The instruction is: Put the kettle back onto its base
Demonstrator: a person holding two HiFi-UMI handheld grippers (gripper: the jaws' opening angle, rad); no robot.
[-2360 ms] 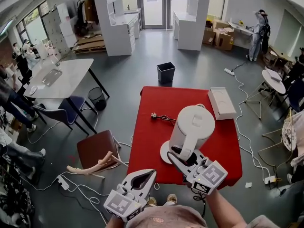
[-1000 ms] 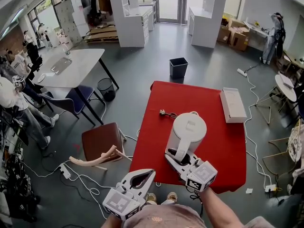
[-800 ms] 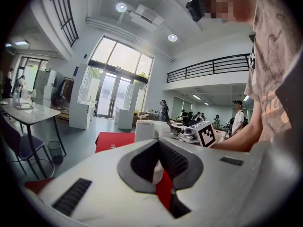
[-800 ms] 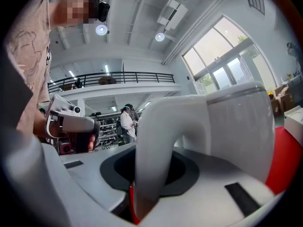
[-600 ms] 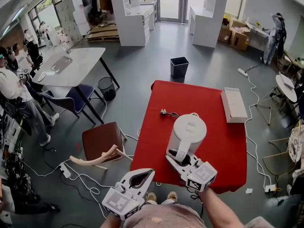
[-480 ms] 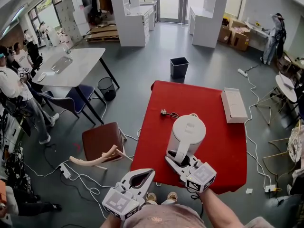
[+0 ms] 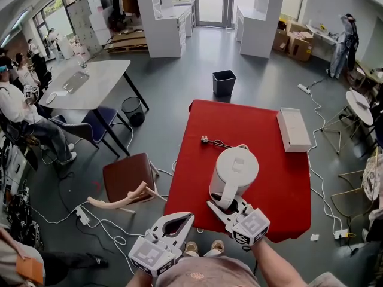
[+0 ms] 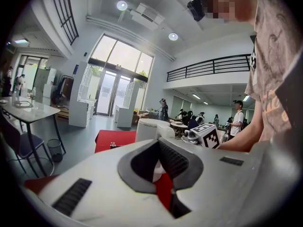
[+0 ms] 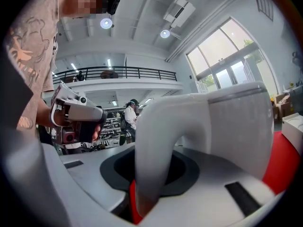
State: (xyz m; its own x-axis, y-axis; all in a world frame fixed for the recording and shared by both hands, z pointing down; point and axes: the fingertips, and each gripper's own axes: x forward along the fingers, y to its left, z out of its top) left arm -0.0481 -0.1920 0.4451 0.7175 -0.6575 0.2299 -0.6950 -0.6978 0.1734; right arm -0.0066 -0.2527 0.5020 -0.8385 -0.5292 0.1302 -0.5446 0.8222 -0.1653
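White kettle (image 7: 234,169) stands upright near the middle of the red surface (image 7: 281,178), at twelve o'clock from the right hand-held gripper (image 7: 226,204). That gripper pinches the kettle's handle (image 9: 154,145) and points almost level. The base is hidden beneath the kettle, which is probably seated or nearly so. Left hand-held gripper (image 7: 178,219), at eight o'clock, is pressed together and empty.

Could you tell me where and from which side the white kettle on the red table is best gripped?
Grip the kettle by its handle, coming level from the person's side. The handle is an upright loop facing that way, slim enough for two jaws; the body looks too wide. The right gripper is shut on it there.
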